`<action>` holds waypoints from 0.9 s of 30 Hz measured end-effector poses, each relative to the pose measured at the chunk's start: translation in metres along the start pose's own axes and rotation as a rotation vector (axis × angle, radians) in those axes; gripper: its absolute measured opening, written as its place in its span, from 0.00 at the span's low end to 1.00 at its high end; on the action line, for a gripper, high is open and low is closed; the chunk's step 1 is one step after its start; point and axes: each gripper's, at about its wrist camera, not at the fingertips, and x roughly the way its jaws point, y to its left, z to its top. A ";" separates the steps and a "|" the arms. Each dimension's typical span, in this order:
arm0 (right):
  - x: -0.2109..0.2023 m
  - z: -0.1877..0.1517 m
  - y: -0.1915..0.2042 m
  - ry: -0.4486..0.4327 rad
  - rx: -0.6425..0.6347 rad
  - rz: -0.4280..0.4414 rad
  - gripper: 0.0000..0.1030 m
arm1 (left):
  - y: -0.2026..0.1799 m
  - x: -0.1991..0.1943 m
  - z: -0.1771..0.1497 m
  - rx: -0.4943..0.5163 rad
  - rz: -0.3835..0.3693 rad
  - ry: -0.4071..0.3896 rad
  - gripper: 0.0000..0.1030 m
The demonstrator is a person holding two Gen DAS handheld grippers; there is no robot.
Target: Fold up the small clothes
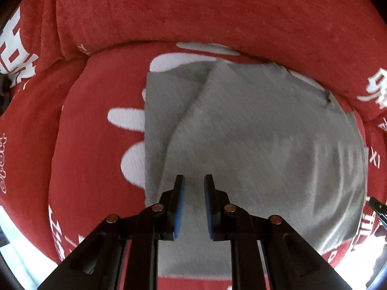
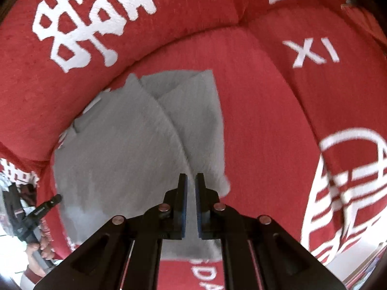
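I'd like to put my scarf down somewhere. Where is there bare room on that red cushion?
Bare red cushion lies right of the grey garment, out to the white lettering; a narrower strip lies left of it in the left view. The middle is crowded: the garment and both grippers above it.

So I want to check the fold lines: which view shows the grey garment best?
The right wrist view: the grey garment sits whole in frame, both overlapping flaps and its outline clear against the red cushion. The left wrist view shows the garment larger, but its near edge is hidden behind the tool.
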 end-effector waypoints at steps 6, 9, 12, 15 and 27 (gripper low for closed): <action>-0.006 -0.025 0.011 0.048 -0.019 0.072 0.07 | -0.015 -0.010 -0.030 0.013 -0.017 0.057 0.34; -0.002 -0.033 0.023 0.079 -0.042 0.101 0.07 | -0.022 -0.024 -0.039 -0.008 0.004 0.000 0.99; 0.002 -0.040 0.032 0.110 -0.073 0.121 0.13 | -0.034 -0.032 -0.044 0.004 -0.020 0.003 0.99; 0.008 -0.043 0.037 0.132 -0.082 0.140 0.23 | -0.040 -0.031 -0.043 0.010 -0.005 0.007 0.99; 0.015 -0.050 0.035 0.179 -0.079 0.212 0.31 | -0.064 -0.026 -0.047 0.048 0.062 0.067 0.99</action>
